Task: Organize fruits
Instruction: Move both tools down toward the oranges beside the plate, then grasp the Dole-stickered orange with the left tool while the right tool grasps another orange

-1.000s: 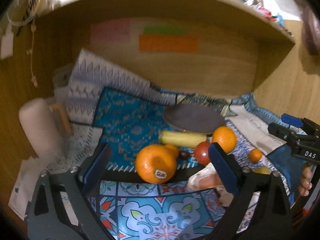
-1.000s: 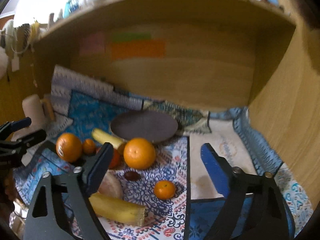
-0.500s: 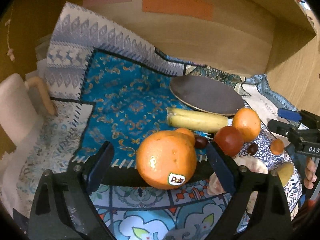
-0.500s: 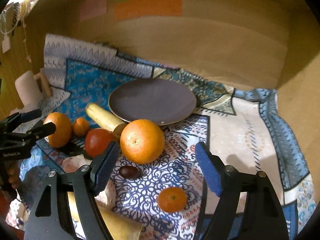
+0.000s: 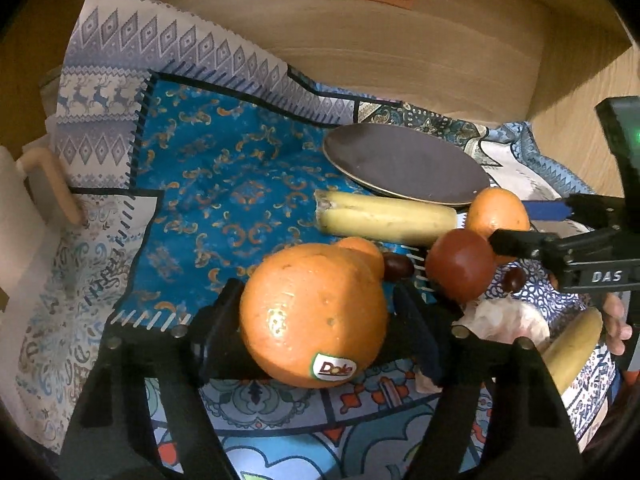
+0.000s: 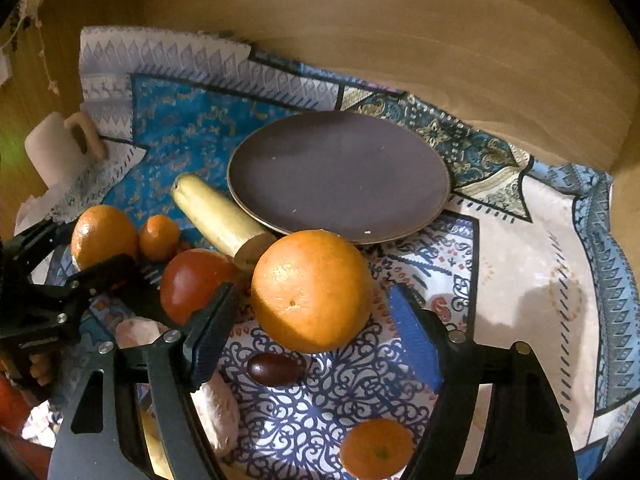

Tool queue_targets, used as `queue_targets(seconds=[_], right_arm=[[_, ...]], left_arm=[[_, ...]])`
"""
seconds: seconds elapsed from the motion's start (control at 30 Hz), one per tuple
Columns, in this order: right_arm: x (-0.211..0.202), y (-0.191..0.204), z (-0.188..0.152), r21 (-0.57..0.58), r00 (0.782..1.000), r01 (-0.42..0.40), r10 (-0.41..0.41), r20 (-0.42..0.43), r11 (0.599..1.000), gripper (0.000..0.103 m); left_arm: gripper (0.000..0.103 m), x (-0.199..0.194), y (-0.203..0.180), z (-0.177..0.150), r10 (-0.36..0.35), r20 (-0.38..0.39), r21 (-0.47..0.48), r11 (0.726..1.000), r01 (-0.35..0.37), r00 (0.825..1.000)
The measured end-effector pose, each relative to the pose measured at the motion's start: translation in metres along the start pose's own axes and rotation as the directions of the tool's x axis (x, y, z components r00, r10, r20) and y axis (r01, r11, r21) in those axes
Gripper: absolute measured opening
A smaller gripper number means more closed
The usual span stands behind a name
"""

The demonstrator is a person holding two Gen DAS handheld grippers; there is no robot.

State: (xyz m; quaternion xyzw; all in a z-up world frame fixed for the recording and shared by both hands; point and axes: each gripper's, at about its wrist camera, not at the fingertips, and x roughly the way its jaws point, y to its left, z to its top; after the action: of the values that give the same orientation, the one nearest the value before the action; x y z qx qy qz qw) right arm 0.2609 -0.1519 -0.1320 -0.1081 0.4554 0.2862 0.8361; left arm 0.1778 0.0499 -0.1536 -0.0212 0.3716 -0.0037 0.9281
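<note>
A large orange with a Dole sticker (image 5: 316, 316) lies on the cloth between the open fingers of my left gripper (image 5: 316, 328); a narrow gap shows on each side. It also shows in the right wrist view (image 6: 105, 236). A second large orange (image 6: 312, 290) sits between the open fingers of my right gripper (image 6: 312, 332), untouched. A dark brown plate (image 6: 340, 174) lies empty behind it. A banana (image 6: 218, 216), a red tomato (image 6: 196, 284), small mandarins (image 6: 159, 237) (image 6: 376, 448) and a dark date (image 6: 274, 369) lie around.
Patterned cloths (image 5: 224, 184) cover the surface inside a wooden alcove. A paper roll on a holder (image 5: 24, 216) stands at left. A pale onion (image 5: 500, 316) and a second banana (image 5: 572, 344) lie at right. The wooden side wall (image 6: 600, 80) stands close.
Both grippers have moved forward and down toward the fruit. The Dole orange now sits between the left fingers, which have narrowed; the other orange sits between the right fingers.
</note>
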Motion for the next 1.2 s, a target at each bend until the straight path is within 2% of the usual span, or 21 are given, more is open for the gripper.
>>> queue_targets(seconds=[0.07, 0.1, 0.17, 0.43, 0.57, 0.83, 1.2], right_arm=[[0.006, 0.001, 0.0, 0.001, 1.0, 0.001, -0.001, -0.021, 1.0, 0.072], [0.01, 0.0, 0.001, -0.001, 0.999, 0.002, -0.002, -0.036, 1.0, 0.066], [0.011, -0.001, 0.001, 0.016, 0.999, -0.02, 0.02, -0.045, 1.0, 0.064], [0.007, 0.0, -0.001, 0.038, 1.0, -0.001, 0.002, -0.022, 0.999, 0.062], [-0.006, -0.001, 0.0, 0.038, 1.0, 0.003, -0.004, 0.03, 0.999, 0.062], [-0.038, -0.003, 0.008, 0.034, 0.992, 0.018, -0.022, 0.128, 0.999, 0.062], [-0.087, -0.02, 0.029, 0.062, 0.954, 0.068, -0.083, 0.289, 0.996, 0.062]], left_arm=[[0.07, 0.0, 0.001, 0.0, 0.003, 0.001, 0.003, 1.0, -0.003, 1.0], [0.07, 0.0, 0.002, -0.001, -0.003, 0.0, -0.002, 1.0, 0.003, 1.0], [0.07, -0.001, 0.004, -0.001, -0.013, -0.002, -0.011, 1.0, 0.013, 1.0], [0.069, -0.003, 0.01, 0.0, -0.05, -0.021, -0.043, 0.998, 0.049, 0.999], [0.069, -0.008, 0.012, 0.002, -0.057, -0.016, -0.059, 0.997, 0.056, 0.998], [0.069, -0.035, 0.008, 0.021, -0.017, 0.069, -0.032, 0.999, 0.019, 0.997], [0.069, -0.061, -0.005, 0.073, -0.006, 0.204, 0.007, 1.0, 0.005, 0.979]])
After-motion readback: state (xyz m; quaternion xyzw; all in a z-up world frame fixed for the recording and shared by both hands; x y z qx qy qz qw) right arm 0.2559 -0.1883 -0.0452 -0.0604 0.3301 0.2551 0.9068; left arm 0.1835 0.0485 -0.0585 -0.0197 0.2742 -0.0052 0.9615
